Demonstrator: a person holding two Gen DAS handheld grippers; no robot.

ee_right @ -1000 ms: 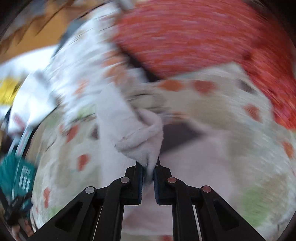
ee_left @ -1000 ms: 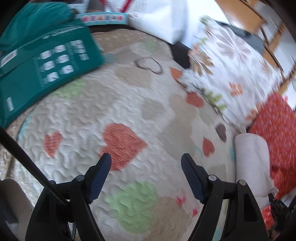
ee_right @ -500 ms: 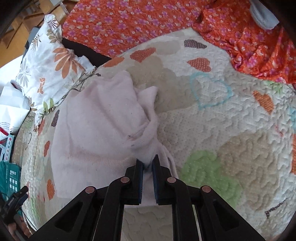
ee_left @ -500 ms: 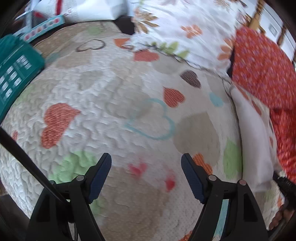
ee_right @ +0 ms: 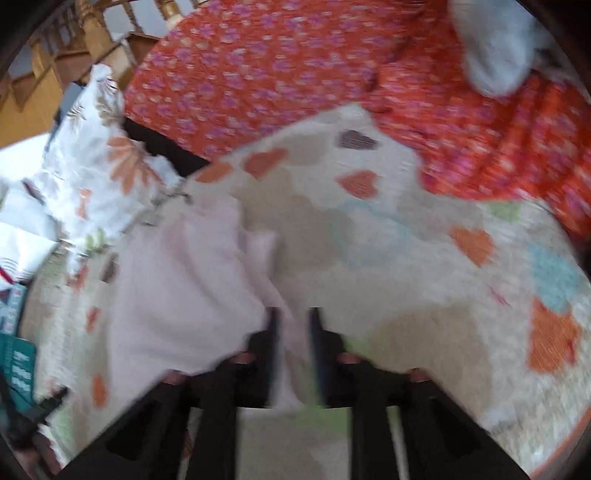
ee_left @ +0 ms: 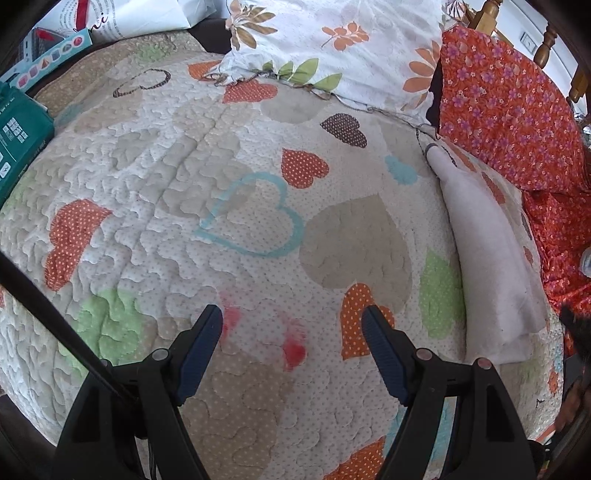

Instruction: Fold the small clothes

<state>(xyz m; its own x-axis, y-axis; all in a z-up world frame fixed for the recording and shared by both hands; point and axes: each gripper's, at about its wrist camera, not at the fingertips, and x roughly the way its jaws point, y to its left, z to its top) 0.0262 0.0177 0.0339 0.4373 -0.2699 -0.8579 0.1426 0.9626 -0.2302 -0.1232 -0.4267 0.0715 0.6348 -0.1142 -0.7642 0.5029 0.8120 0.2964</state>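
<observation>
- Surface: bed covered by a quilted cream quilt [ee_left: 177,155] with heart patches in orange polka-dot, beige, green, brown, plus one teal heart outline straight ahead of the left fingers.
- Left gripper [ee_left: 291,332]: fingers [ee_left: 201,343] spread wide, nothing between them, over bare quilt.
- Small pale pinkish-white garment [ee_left: 487,258]: in the left wrist view it lies flat on the quilt, well right of the left fingers, running along the bed's right side.
- Right gripper [ee_right: 293,332]: frame is motion-blurred. Fingers stand a little apart with a fold of the garment [ee_right: 184,291] between them; cannot tell whether they grip it. Most of the cloth spreads left of and ahead of the fingers.
- Orange floral sheet [ee_left: 509,110]: beyond and right of the garment; in the right wrist view it fills the far side ahead of the fingers.
- White pillow [ee_left: 332,48] with orange flowers and green leaves: far ahead of the left fingers, touching the quilt's far edge.
- Room: turned wooden bedposts/rails [ee_left: 546,48] behind the orange sheet; a light switch plate on the wall near them.
- Teal box [ee_left: 18,136]: far left of the left fingers, white label squares on it, print too small to read.
- Light-blue box edge [ee_left: 51,62] with coloured shapes, upper left; no legible text.
- White printed bag or sheet [ee_left: 122,14] at top left: small grey print and a cursive fragment, not readable.
- Grey-white soft item [ee_right: 495,55] on the orange sheet, far right ahead of the right fingers; blurred.
</observation>
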